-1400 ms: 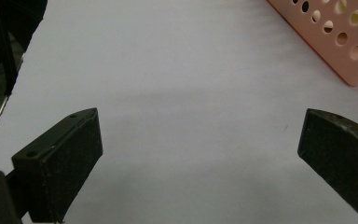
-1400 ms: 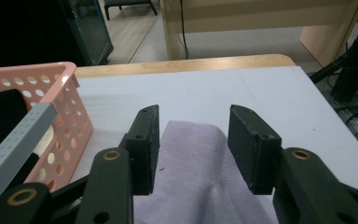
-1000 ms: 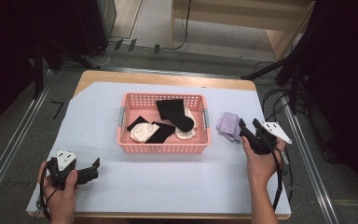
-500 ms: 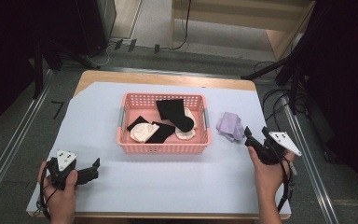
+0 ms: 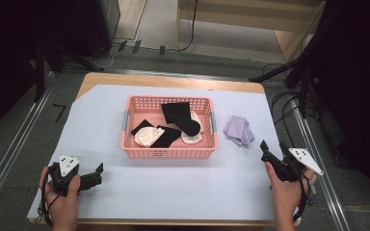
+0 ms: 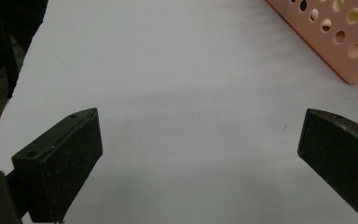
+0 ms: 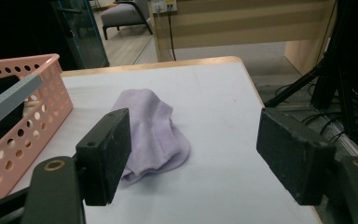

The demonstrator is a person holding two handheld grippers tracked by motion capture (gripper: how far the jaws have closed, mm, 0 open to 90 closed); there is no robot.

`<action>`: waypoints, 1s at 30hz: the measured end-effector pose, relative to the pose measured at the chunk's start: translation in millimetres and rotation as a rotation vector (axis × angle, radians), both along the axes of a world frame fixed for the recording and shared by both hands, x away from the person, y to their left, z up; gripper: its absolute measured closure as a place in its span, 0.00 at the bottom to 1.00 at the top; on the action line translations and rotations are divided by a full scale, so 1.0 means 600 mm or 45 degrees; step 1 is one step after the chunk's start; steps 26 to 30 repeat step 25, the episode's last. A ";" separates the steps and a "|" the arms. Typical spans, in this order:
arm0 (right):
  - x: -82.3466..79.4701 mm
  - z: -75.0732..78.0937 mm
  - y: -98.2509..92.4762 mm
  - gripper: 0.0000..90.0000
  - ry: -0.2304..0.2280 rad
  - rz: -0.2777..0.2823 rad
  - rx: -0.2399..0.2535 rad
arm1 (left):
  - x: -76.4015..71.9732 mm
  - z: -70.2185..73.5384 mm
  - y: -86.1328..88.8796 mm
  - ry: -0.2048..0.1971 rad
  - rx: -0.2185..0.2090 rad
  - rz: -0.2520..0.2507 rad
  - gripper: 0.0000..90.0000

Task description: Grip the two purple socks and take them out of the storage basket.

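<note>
Lilac sock (image 7: 151, 135), soft, crumpled, lies before gaping, just-widened right gripper (image 7: 193, 154); left gripper (image 6: 200, 154) gapes.

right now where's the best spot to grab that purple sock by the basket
Probably the raised folded hump of the purple sock, pinched from above with the open right gripper. It lies crumpled on the table, apart from the pink basket, so its flat edges offer little.

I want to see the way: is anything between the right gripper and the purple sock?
Nothing: in the high view, only bare white table cover lies between the right gripper and the purple sock.
</note>
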State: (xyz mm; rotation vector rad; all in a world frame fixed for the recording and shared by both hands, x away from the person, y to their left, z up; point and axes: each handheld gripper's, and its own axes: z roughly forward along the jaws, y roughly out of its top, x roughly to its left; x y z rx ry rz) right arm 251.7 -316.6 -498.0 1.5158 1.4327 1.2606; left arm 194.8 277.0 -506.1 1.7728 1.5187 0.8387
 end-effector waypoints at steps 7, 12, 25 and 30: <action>-0.021 -0.005 -0.015 0.27 -0.003 -0.013 -0.006 | 0.000 0.000 0.000 -0.002 0.001 -0.003 0.01; -0.039 -0.013 -0.024 0.26 -0.004 -0.034 0.006 | 0.000 0.000 -0.001 -0.006 0.004 0.000 0.01; -0.076 -0.031 -0.050 0.26 0.009 -0.050 -0.046 | 0.000 0.000 -0.001 -0.006 0.006 -0.002 0.01; -0.076 -0.031 -0.050 0.26 0.009 -0.050 -0.046 | 0.000 0.000 -0.001 -0.006 0.006 -0.002 0.01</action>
